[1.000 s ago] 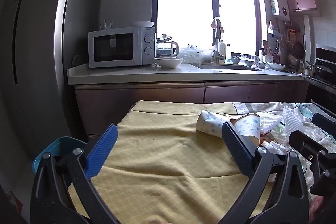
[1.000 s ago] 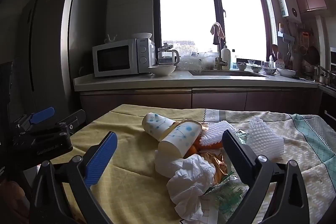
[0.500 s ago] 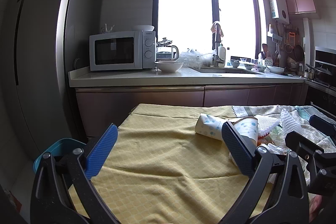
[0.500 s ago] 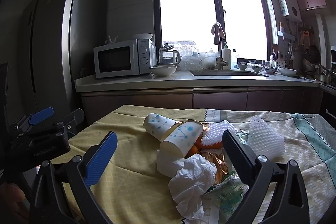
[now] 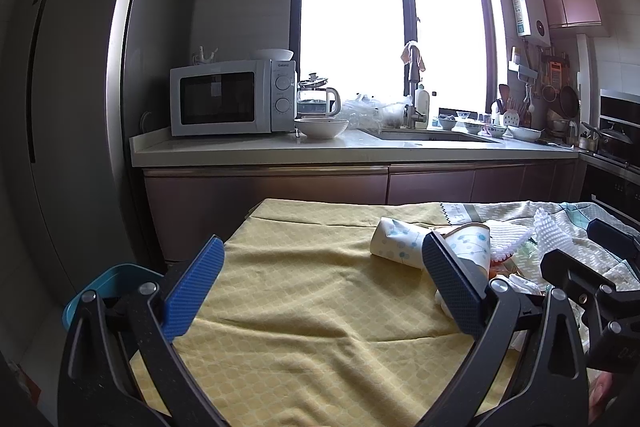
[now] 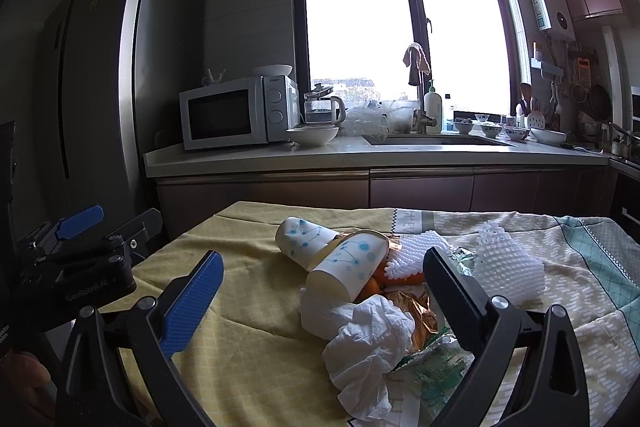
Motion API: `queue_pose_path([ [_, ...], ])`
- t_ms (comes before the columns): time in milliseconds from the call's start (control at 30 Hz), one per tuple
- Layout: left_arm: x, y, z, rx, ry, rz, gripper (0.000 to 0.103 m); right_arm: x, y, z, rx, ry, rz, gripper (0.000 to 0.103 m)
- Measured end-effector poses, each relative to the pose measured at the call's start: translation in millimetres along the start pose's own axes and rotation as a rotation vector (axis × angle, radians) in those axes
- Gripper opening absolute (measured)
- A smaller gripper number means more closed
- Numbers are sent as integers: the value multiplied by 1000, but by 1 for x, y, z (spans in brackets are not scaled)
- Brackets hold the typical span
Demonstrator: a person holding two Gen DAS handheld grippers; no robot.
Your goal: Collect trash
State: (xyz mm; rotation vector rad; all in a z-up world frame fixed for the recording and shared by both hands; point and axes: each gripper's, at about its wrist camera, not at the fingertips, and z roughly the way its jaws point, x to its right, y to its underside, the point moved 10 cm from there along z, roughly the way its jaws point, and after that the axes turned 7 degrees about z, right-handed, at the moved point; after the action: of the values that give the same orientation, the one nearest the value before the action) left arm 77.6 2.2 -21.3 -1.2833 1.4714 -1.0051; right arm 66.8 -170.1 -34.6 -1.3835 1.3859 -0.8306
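Note:
A heap of trash lies on the yellow tablecloth (image 6: 248,311): two patterned paper cups (image 6: 352,265) on their sides, crumpled white tissue (image 6: 368,339), gold foil wrapper (image 6: 416,311), orange peel, and white foam fruit netting (image 6: 508,267). My right gripper (image 6: 320,303) is open just in front of the heap, the tissue and one cup between its fingers' lines. My left gripper (image 5: 324,287) is open over bare cloth left of the cups (image 5: 396,247). Each gripper shows at the edge of the other's view.
A blue bin (image 5: 96,291) sits on the floor by the table's left edge. Beyond the table runs a kitchen counter (image 5: 340,147) with a microwave (image 5: 232,99), kettle, bowl and sink. A tall fridge (image 5: 72,107) stands at the left. The right cloth half is patterned.
Both views have risen and tilted slightly, showing a bit more of the kitchen. The trash heap has not moved and both grippers stay open.

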Motion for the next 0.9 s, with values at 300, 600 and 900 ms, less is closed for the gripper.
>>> queue_pose_path([
  [300,2,0,0,0,4,-1,98,0,1,0,-2,-4,3,97],
  [600,2,1,0,-2,2,-1,98,0,2,0,-3,-6,5,97],
  [900,4,2,0,-5,4,1,98,1,2,1,-9,-9,11,97],
])
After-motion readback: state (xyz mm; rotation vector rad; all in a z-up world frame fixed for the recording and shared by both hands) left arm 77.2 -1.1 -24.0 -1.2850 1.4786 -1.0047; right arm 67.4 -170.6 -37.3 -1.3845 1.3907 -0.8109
